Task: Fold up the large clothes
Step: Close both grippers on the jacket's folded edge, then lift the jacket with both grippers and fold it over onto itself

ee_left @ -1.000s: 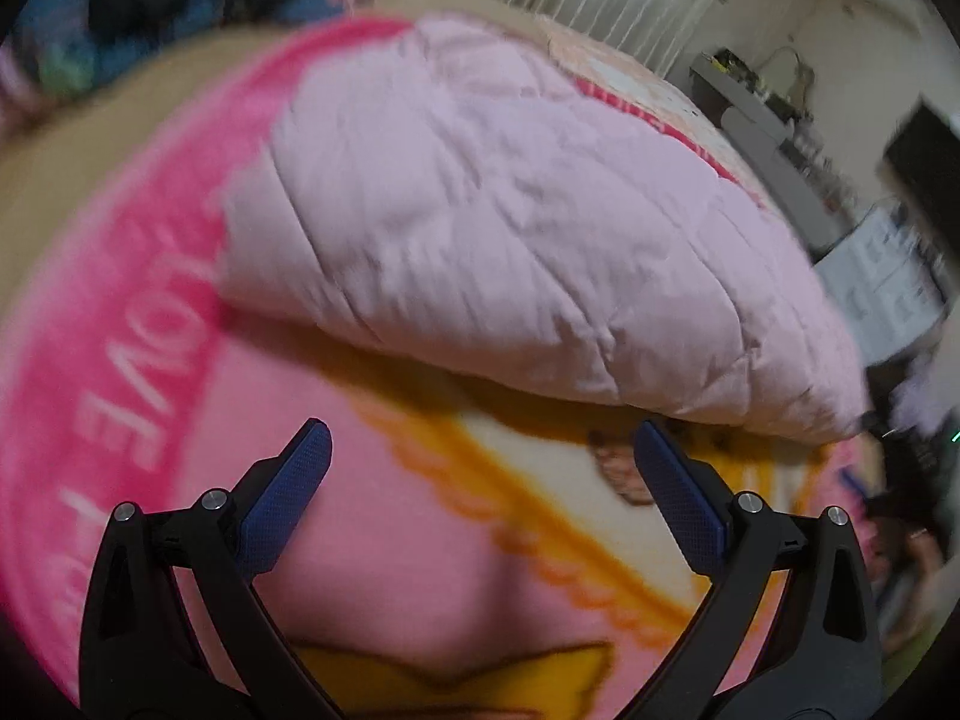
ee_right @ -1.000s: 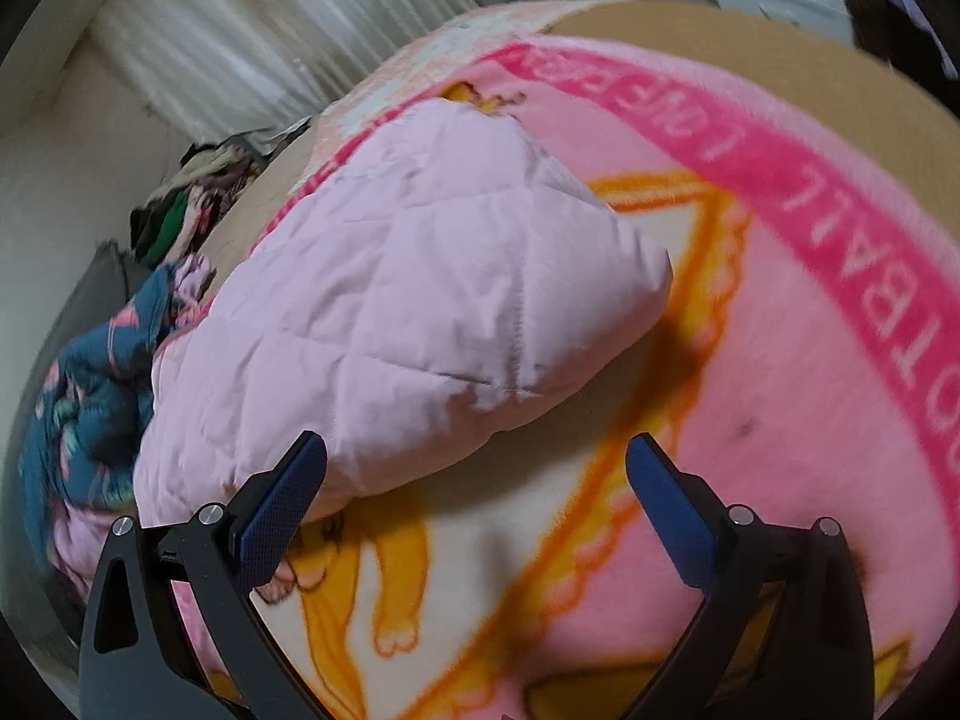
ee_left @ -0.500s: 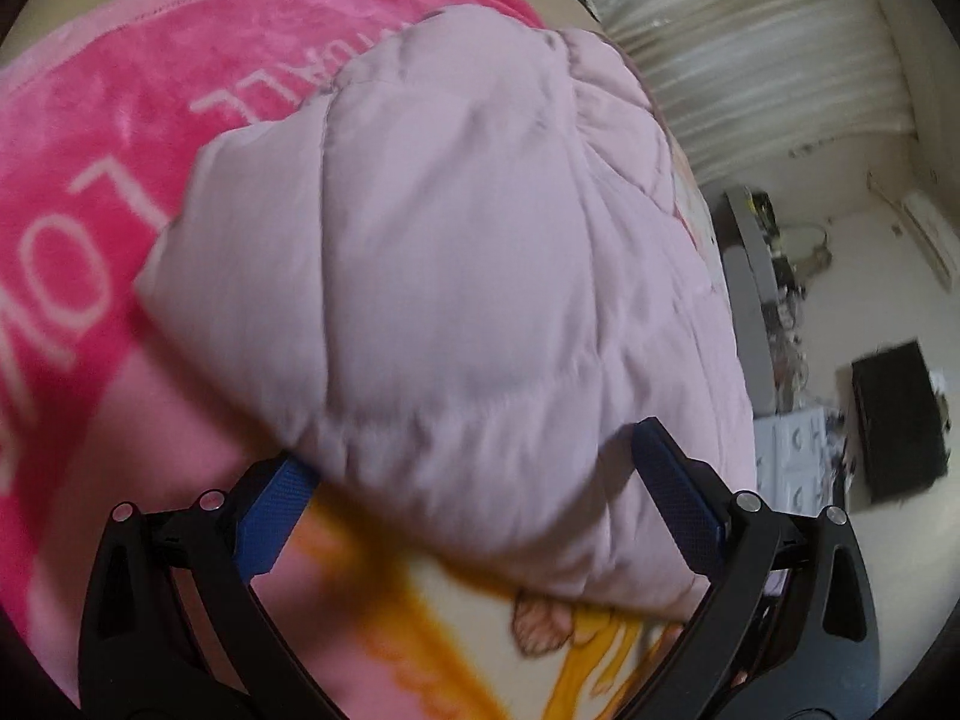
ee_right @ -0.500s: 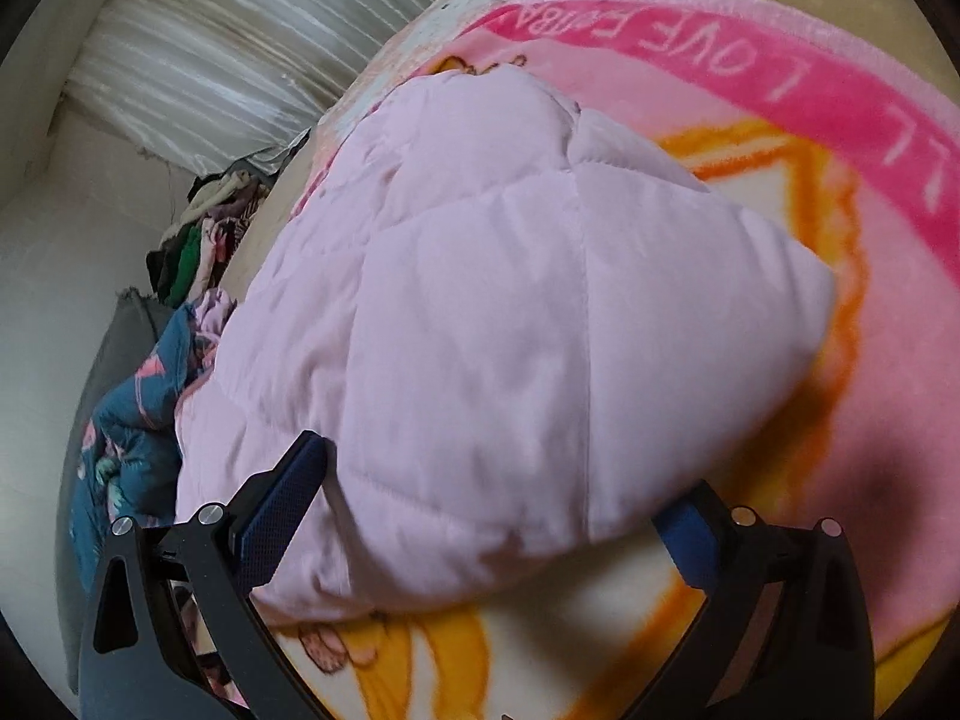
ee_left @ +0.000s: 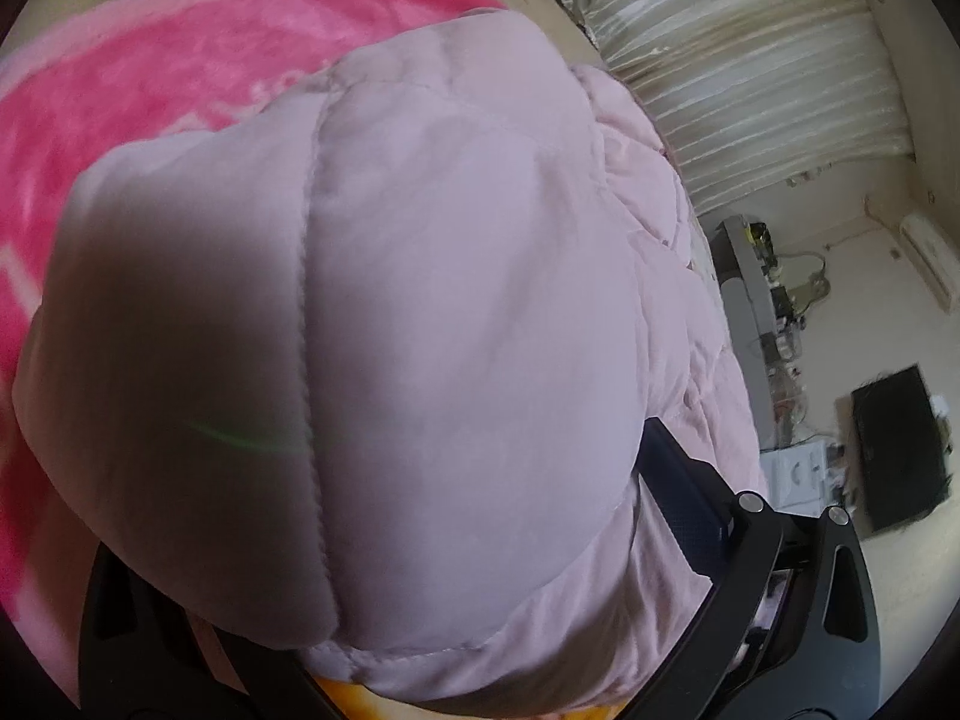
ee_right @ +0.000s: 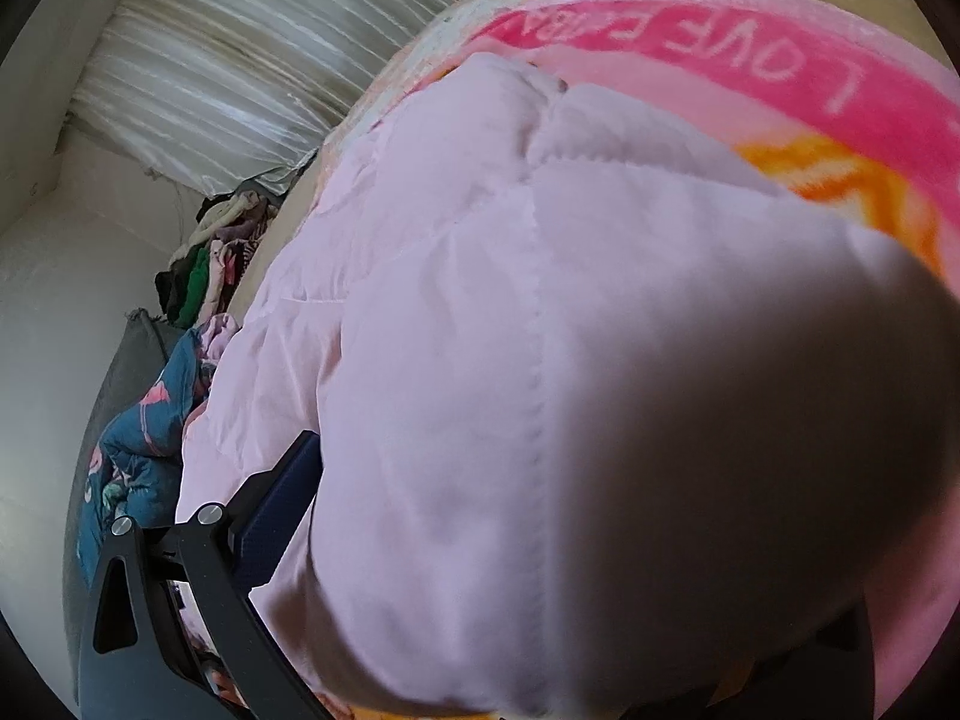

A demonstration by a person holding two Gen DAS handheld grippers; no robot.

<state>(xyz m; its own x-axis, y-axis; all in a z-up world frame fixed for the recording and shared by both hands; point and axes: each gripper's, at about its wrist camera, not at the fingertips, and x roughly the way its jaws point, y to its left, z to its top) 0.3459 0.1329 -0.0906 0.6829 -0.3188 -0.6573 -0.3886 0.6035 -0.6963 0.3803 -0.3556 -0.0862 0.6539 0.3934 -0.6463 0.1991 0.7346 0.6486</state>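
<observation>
A pale pink quilted padded garment [ee_left: 420, 330] lies bunched on a pink blanket [ee_left: 150, 60] with white lettering. It fills most of the left wrist view. My left gripper [ee_left: 420, 540] is open, with the garment's near corner bulging between its fingers; only the right finger [ee_left: 678, 492] shows, the left one is hidden by cloth. In the right wrist view the same garment [ee_right: 510, 360] fills the gap of my right gripper [ee_right: 540, 540], which is open; its left finger [ee_right: 276, 510] shows, the right one is hidden.
The pink blanket [ee_right: 780, 72] covers a bed. A blue patterned cloth [ee_right: 138, 420] and a heap of clothes [ee_right: 210, 258] lie at the far side. Pale curtains [ee_left: 750, 60], a grey shelf [ee_left: 744, 300] and a black screen [ee_left: 894, 444] stand beyond the bed.
Both grippers moved forward onto the pink garment's corners; the cloth went from lying ahead of the fingertips to filling the gap between the open fingers.
</observation>
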